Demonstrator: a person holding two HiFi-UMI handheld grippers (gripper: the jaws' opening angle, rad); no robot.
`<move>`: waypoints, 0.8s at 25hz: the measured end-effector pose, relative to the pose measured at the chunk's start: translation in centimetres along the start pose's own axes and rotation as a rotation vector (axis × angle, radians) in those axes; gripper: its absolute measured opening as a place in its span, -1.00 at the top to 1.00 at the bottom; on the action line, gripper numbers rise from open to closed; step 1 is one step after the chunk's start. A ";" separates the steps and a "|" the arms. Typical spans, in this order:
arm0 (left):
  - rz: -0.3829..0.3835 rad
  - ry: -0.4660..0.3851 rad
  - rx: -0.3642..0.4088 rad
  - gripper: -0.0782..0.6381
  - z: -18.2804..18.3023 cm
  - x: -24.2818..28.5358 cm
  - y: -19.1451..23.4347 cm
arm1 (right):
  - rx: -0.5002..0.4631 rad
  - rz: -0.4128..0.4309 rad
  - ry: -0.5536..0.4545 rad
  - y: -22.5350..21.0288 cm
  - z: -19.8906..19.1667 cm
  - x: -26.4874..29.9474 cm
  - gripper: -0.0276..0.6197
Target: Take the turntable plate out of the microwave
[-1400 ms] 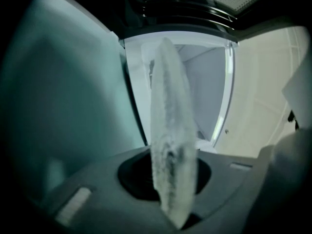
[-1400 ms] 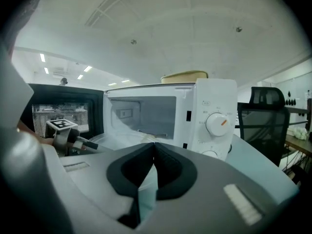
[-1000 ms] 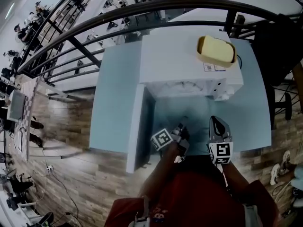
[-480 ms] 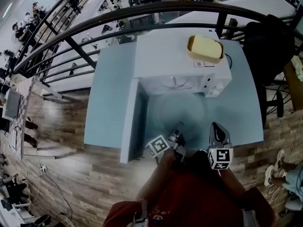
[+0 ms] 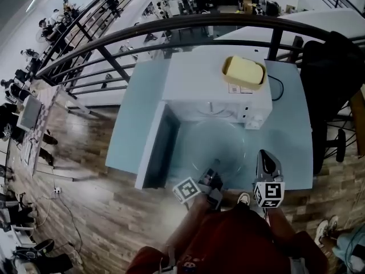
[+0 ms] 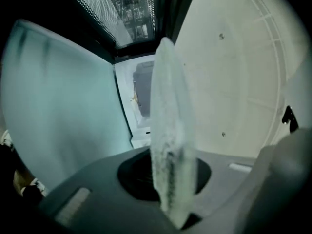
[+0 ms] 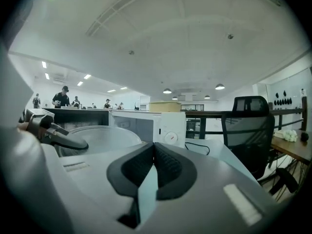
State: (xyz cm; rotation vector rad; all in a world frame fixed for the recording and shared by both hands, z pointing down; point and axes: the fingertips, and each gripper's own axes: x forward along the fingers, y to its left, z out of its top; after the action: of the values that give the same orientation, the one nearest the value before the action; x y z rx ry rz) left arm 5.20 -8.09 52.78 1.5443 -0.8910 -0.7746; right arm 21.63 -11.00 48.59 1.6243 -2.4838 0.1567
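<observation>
Okay, head view first. You've got the turntable plate out of the microwave. It hangs roughly flat above the pale blue table, just in front of the open cavity. Your left gripper is clamped on the plate's near rim. The microwave door is swung open to the left, and a yellow tub sits on top of the microwave, toward its right side. Your right gripper is off to the right of the plate, pointing away from you, and as far as I can see it isn't touching the glass.

Left gripper view: the plate's edge runs straight up the middle of the frame, pinched between the two jaws, which are nearly together on the glass. This view is rolled sideways, so the table fills the left and the white ceiling fills the right. The door's dark mesh window is along the top, and the microwave's opening shows just beyond the plate.

Right gripper view: the jaws are pressed fully together with nothing between them, so that one's empty. Past them the plate shows on the left with your left gripper on its rim. The microwave stands behind it with the yellow tub on top. A black office chair is off to the right.
</observation>
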 end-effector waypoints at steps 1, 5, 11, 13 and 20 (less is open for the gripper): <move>0.000 -0.015 -0.001 0.72 -0.2 0.0 -0.6 | 0.001 0.006 -0.006 -0.5 0.3 -0.1 0.91; -0.017 -0.065 0.012 0.72 -0.9 0.0 -3.1 | 0.003 0.041 -0.021 -1.5 2.0 -0.5 0.91; -0.016 -0.111 0.050 0.72 -1.4 -0.6 -6.7 | -0.048 0.090 -0.035 -1.6 5.4 -1.7 0.91; -0.017 -0.124 0.044 0.72 -1.2 -1.0 -7.8 | -0.044 0.101 -0.047 -1.5 6.4 -2.0 0.91; -0.035 -0.167 0.043 0.72 0.0 -2.5 -9.8 | -0.029 0.097 -0.104 -1.6 9.0 -2.7 0.91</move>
State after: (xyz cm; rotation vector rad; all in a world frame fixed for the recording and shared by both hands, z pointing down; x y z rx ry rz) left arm 5.22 -5.12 43.15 1.5530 -1.0110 -0.9248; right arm 23.41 -10.88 39.20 1.5385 -2.6308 0.0494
